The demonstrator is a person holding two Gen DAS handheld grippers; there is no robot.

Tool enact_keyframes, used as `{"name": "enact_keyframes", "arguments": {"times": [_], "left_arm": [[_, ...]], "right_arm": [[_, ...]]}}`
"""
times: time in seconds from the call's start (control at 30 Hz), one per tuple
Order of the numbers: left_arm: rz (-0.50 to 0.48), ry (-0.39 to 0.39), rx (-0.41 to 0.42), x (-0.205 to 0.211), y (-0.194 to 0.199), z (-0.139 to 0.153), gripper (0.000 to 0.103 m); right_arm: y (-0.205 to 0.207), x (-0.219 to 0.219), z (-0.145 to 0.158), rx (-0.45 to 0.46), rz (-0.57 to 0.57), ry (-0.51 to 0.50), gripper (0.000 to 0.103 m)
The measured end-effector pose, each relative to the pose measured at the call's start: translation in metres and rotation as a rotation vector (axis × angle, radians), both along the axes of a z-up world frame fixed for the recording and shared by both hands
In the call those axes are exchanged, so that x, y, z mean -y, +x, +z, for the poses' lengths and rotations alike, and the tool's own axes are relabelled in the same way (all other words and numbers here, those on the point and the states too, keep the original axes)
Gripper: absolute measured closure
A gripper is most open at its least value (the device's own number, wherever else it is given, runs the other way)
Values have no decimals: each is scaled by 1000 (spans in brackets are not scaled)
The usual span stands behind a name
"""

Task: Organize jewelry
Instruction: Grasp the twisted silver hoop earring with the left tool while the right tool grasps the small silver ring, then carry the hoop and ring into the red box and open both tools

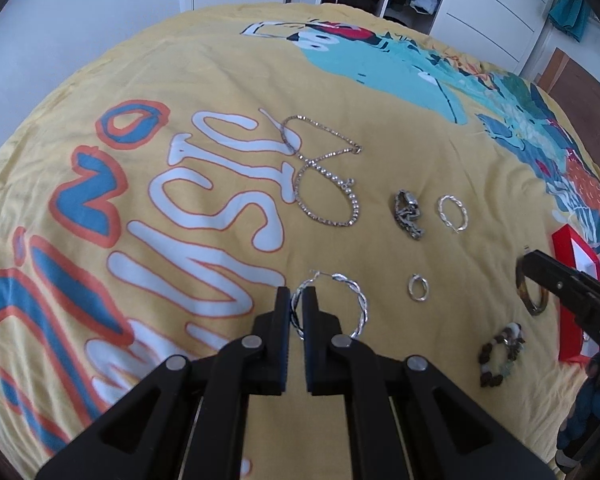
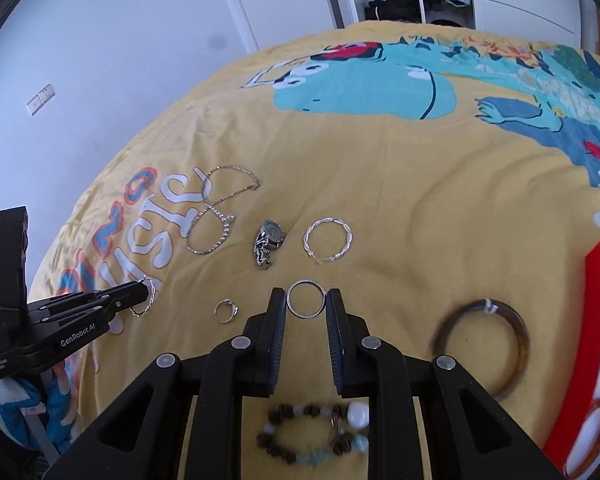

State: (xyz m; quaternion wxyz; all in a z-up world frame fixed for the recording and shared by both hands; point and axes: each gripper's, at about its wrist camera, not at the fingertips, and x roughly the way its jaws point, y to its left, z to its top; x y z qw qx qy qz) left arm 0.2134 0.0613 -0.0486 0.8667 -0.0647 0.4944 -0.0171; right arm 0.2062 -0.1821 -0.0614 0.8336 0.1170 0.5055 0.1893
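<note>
A twisted hoop [image 1: 332, 306] is pinched by the L gripper [image 1: 299, 300]; a plain ring [image 2: 305, 299] is clamped, apparently lifted, in the R gripper [image 2: 305, 304].

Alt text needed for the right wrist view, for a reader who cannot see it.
The right gripper pinches a plain silver ring between its black fingers above a yellow printed bedspread. A brown bangle, a beaded bracelet, a silver wristwatch and a chain necklace lie around it. At the left edge, the left gripper holds a twisted silver hoop.
</note>
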Motion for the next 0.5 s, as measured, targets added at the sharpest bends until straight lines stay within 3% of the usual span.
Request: {"name": "enact_keyframes", "arguments": {"times": [0.5], "left_arm": [[-15,4,126,19,-73,85,98]], "right_arm": [[-80,85,88,119,-139,-3,83]]}}
